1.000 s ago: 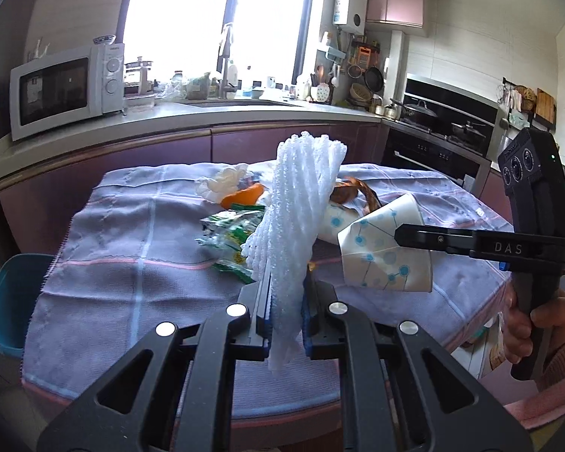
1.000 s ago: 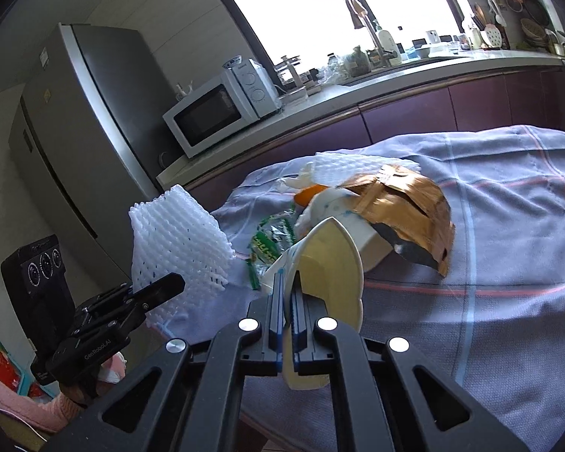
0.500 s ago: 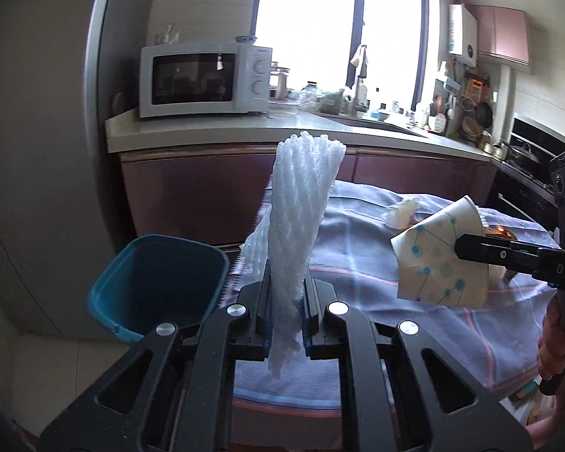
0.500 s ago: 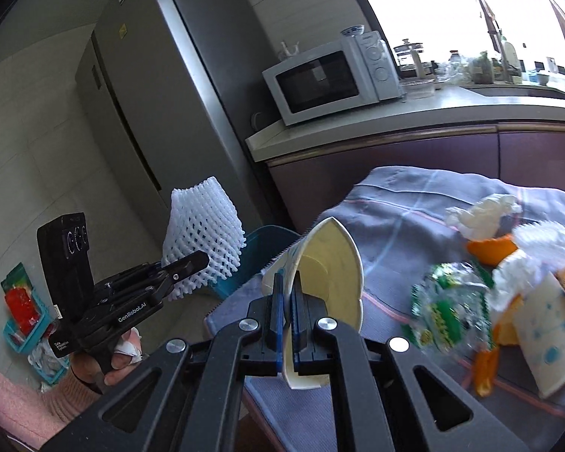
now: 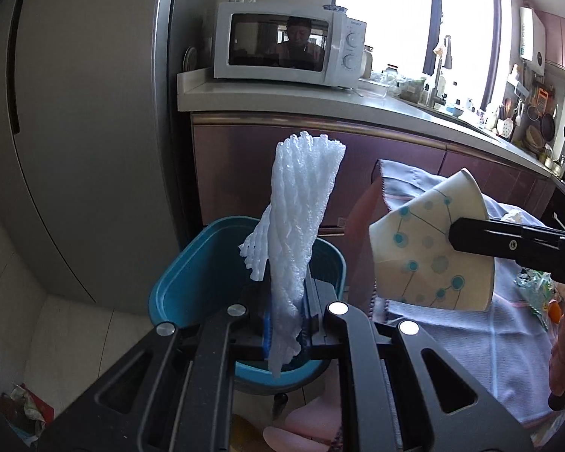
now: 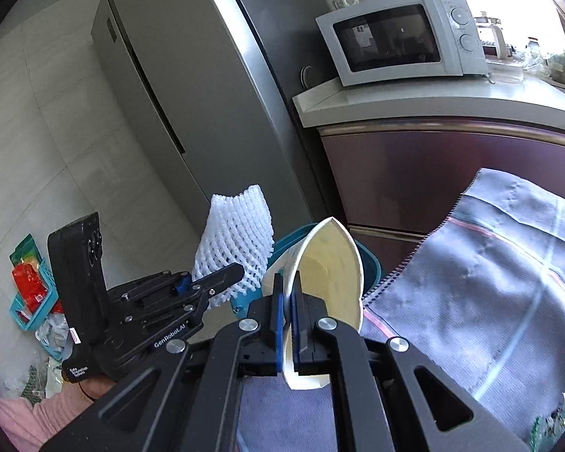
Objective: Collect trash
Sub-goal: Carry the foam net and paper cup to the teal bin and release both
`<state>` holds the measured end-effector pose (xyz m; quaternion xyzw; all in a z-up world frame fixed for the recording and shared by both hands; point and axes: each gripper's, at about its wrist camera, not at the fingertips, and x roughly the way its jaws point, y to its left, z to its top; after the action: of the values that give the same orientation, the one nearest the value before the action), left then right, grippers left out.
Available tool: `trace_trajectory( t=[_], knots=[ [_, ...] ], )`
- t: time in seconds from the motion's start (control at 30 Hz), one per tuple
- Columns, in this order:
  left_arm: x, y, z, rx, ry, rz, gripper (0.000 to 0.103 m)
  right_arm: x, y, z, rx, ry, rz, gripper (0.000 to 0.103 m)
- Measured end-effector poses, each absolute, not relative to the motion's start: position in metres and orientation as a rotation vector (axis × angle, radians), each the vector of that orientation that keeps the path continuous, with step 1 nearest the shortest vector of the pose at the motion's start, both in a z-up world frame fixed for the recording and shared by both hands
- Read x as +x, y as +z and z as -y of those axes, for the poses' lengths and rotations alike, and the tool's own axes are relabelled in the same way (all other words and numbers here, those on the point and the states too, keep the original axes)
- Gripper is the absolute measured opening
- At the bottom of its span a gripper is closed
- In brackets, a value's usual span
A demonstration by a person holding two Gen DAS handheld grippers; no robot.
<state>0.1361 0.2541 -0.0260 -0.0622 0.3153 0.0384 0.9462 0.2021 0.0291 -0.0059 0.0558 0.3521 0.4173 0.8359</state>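
My left gripper is shut on a white foam fruit net that stands up between its pads, right over the teal trash bin on the floor. My right gripper is shut on the wall of a squashed paper cup with blue dots, cream inside. In the left wrist view the paper cup hangs at the right, beside the bin and over the table's edge. From the right wrist, the foam net and left gripper are at the left, and the bin's rim peeks out behind the cup.
A grey fridge stands behind the bin, with a microwave on the counter beside it. The cloth-covered table is at the right with more wrappers on it. A small teal basket sits on the floor at the left.
Both grippers have swung left from the table to the trash bin, carrying the foam net and the paper cup. The bin now lies right under the left gripper.
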Motion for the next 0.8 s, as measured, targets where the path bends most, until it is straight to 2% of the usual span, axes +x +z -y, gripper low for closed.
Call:
trace_trajectory(
  t=[0.43, 0.8],
  knots=[
    [0.189, -0.084, -0.280, -0.192, 0.091, -0.756, 0.012, 0.246, -0.046, -0.099, 0.036, 0.860, -0.911, 0.002],
    [0.223, -0.114, -0.290, -0.254, 0.101, -0.818, 0.019, 0.272, -0.070, -0.125, 0.014, 0.802, -0.991, 0.007]
  ],
)
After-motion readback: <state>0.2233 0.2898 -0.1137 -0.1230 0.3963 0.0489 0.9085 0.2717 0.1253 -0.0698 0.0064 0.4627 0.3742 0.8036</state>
